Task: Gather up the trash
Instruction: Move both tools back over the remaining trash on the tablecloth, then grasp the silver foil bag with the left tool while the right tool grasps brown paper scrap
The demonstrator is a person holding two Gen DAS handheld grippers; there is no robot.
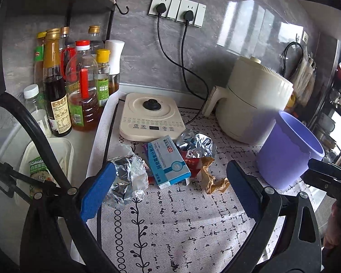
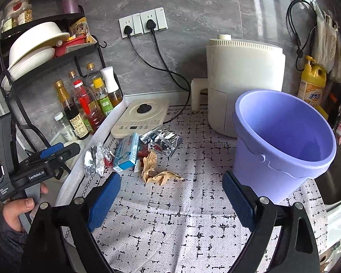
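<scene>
Both tools held spread, nothing gripped: left tool (image 1: 170,191), right tool (image 2: 171,201). Trash pile (image 1: 168,161) lies mid-frame on the table (image 1: 181,227); purple bin (image 2: 284,145) at right. Risk: foil wrapper (image 1: 127,179) crumples and slips out, or the light bin gets tipped.

Worktop (image 2: 45,195) under a white patterned mat (image 2: 175,216)

On the mat: a purple bucket (image 2: 284,141) at right, a cream appliance (image 2: 243,79) behind it, a flat base unit (image 2: 138,118) far left, and a trash cluster of blue box (image 2: 127,152), foil wrappers (image 2: 161,141) and brown paper (image 2: 156,170). Sauce bottles (image 2: 84,107) stand on bare worktop at left.
</scene>
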